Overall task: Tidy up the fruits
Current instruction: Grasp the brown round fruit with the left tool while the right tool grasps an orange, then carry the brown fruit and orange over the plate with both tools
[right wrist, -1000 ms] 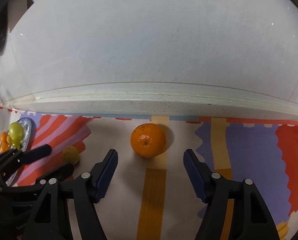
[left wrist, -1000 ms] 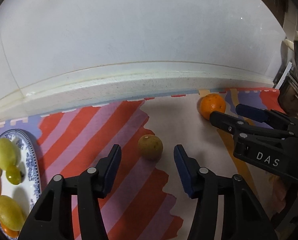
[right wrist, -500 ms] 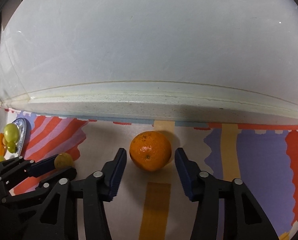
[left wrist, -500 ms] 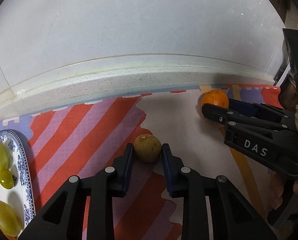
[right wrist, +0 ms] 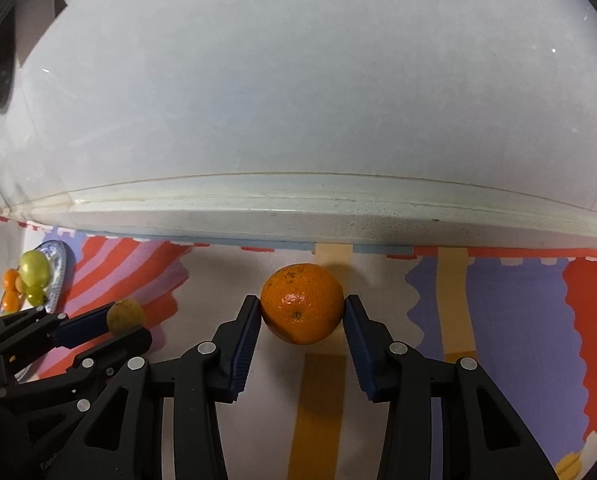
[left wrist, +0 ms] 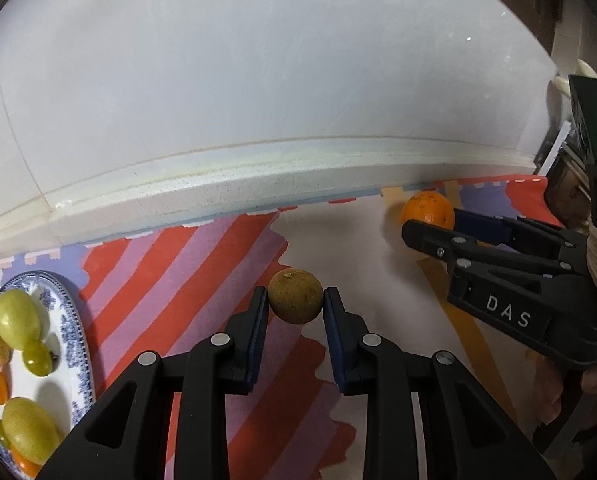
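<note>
Above the striped mat (left wrist: 186,280), the left gripper (left wrist: 295,307) pinches a round brownish fruit (left wrist: 295,301), stem scar tilted up; it has no clear long axis. Beside it, the right gripper (right wrist: 303,312) clamps the orange (right wrist: 302,308), navel facing the camera.

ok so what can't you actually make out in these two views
- Plate, left wrist view: its left and bottom parts are cut off by the picture edge, so the fruit count is unknown.
- Same plate, right wrist view: small, partly behind the left tool.
- Orange, left wrist view: lower part hidden by the right tool.
- Brown fruit: underside unseen.
</note>
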### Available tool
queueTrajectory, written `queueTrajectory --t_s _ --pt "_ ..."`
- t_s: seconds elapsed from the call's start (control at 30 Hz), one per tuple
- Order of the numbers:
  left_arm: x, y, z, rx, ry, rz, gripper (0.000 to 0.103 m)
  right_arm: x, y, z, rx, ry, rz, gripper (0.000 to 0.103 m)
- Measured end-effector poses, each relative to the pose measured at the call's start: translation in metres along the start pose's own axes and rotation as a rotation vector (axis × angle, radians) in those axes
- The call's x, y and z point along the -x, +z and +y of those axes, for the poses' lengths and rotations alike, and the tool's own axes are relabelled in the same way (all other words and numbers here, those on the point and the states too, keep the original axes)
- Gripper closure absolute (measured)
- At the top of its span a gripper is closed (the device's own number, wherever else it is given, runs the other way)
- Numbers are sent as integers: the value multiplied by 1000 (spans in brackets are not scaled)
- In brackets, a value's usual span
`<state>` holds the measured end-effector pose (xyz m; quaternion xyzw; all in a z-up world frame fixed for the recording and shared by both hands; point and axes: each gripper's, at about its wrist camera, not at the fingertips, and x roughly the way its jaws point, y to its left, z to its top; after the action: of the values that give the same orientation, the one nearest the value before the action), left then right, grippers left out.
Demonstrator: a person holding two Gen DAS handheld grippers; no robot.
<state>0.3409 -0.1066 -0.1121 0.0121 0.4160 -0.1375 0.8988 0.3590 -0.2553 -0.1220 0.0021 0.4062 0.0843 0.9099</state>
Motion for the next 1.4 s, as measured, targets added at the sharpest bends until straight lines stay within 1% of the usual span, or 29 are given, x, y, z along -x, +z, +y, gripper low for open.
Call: queueTrajectory --t_s 0.13,0.23,0.37,0.53,0.63,0.83,1.07,1.4 --pt "20 -1 2 2 -8 -24 75 18 -4 3 -9 28 -19 60" --pt "43 -3 7 -3 -11 -51 75 34 -7 3 -14 46 -36 60" --pt "63 -4 4 1 -15 -85 75 62 -9 3 -12 60 -67 59" --pt "92 -11 4 20 -13 -116 75 90 -11 19 1 71 -106 60" --pt "100 -13 2 32 -11 -131 75 101 -13 28 7 76 -125 59" --pt "132 -20 7 50 11 -173 75 129 -18 46 15 109 -156 59" --pt "170 -37 22 101 47 -225 75 156 -20 70 52 142 -185 59" --pt "218 -62 57 156 135 -295 75 179 -22 122 141 199 -232 59"
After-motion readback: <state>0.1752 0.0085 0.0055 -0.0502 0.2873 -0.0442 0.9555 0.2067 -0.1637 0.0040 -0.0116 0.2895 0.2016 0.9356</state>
